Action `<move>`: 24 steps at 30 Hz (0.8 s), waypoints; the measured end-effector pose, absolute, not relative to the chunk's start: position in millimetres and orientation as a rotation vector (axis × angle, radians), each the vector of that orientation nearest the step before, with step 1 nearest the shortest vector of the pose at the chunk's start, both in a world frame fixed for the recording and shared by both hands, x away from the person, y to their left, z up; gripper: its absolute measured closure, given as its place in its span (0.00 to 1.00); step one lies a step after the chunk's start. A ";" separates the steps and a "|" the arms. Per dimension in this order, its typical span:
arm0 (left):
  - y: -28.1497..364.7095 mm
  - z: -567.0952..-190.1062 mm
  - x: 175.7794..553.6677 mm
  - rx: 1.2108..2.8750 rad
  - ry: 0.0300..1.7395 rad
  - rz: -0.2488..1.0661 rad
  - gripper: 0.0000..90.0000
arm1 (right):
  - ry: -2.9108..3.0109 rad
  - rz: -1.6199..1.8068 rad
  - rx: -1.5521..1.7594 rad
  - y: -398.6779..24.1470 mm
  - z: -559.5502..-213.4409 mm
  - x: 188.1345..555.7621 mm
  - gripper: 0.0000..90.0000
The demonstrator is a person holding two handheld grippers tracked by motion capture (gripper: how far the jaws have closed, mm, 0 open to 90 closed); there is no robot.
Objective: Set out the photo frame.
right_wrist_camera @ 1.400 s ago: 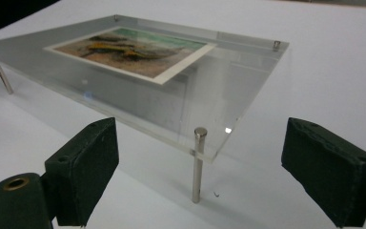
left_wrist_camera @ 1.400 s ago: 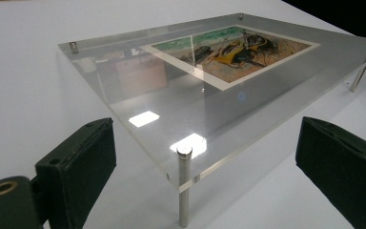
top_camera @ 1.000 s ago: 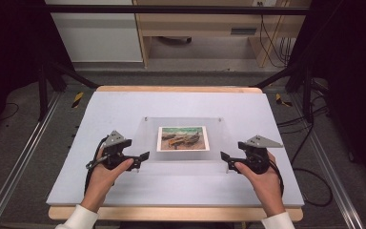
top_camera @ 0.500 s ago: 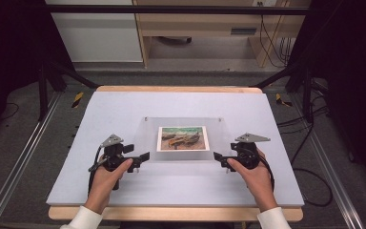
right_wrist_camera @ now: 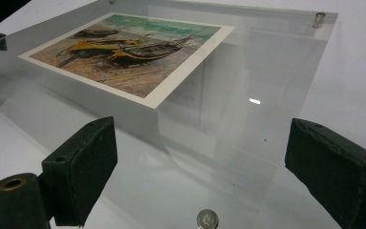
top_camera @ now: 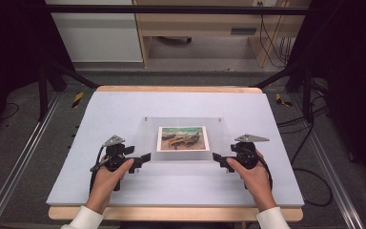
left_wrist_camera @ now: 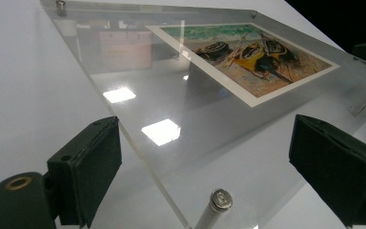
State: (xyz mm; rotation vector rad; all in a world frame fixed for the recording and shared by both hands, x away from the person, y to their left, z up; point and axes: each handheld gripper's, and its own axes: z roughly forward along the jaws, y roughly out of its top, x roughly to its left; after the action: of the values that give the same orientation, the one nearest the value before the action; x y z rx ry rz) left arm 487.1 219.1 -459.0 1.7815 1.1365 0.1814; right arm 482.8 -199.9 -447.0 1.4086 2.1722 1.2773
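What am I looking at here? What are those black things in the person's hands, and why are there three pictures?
A person sits at a table with hand-held tongs: the left tongs and the right tongs. One camera looks down from above; the other two ride on the tongs and look along their black jaws. On the table lies a clear acrylic picture frame holding a print of boats on a beach, with a metal standoff at each corner. Both tongs stand open at the frame's near corners, holding nothing; the right jaws have just been opening.

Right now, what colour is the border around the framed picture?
White border, clearest in the left gripper view.
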 end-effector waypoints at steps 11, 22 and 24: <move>221.7 -462.1 488.4 1.763 1.154 0.088 0.11 | 2.178 1.342 1.504 -205.6 -450.2 482.9 0.12; 220.8 -464.7 490.7 1.752 1.144 0.055 0.11 | 2.188 1.412 1.570 -212.1 -456.1 485.8 0.11; 220.6 -465.0 491.2 1.752 1.141 0.054 0.11 | 2.194 1.417 1.586 -212.2 -456.1 485.9 0.12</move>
State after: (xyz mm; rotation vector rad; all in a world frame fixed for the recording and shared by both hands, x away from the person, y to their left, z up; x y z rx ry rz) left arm 491.2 220.6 -465.0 1.7521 1.1413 0.0541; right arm 485.9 -212.2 -456.1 1.5857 2.1944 1.4171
